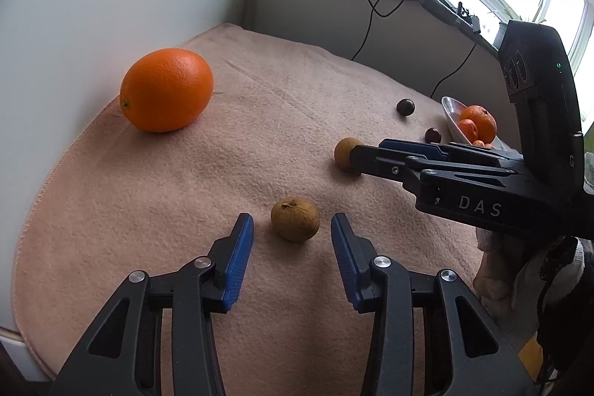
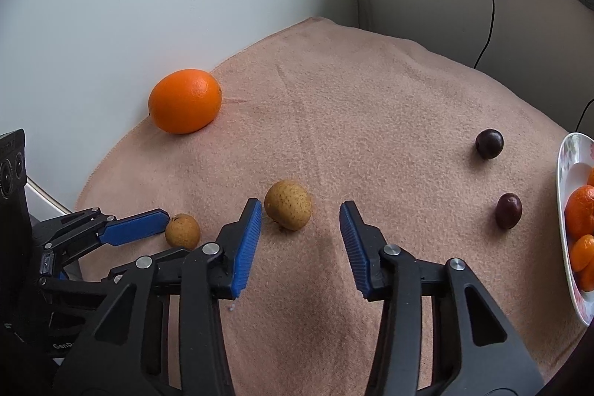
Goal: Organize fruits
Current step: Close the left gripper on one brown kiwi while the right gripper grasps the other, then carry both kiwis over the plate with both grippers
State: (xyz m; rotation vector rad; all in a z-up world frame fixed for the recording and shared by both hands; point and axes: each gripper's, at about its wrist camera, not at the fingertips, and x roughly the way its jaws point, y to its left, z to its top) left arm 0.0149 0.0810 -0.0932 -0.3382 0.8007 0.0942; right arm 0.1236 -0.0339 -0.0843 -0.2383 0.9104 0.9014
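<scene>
Pink blanket (image 1: 185, 192), right claw (image 1: 354, 154) marked "DAS", wide apart, orange (image 1: 167, 90)

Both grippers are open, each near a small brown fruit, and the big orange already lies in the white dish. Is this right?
Not quite. The big orange lies on the pink cloth beside the wall, as the right wrist view shows; the white dish holds only smaller oranges. The rest is right.

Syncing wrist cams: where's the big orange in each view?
Left wrist: big orange upper left, on the blanket by the white wall.
Right wrist: big orange left of centre, same blanket edge by the wall.
Shared landmark: the white dish of small oranges, right side in both.
</scene>
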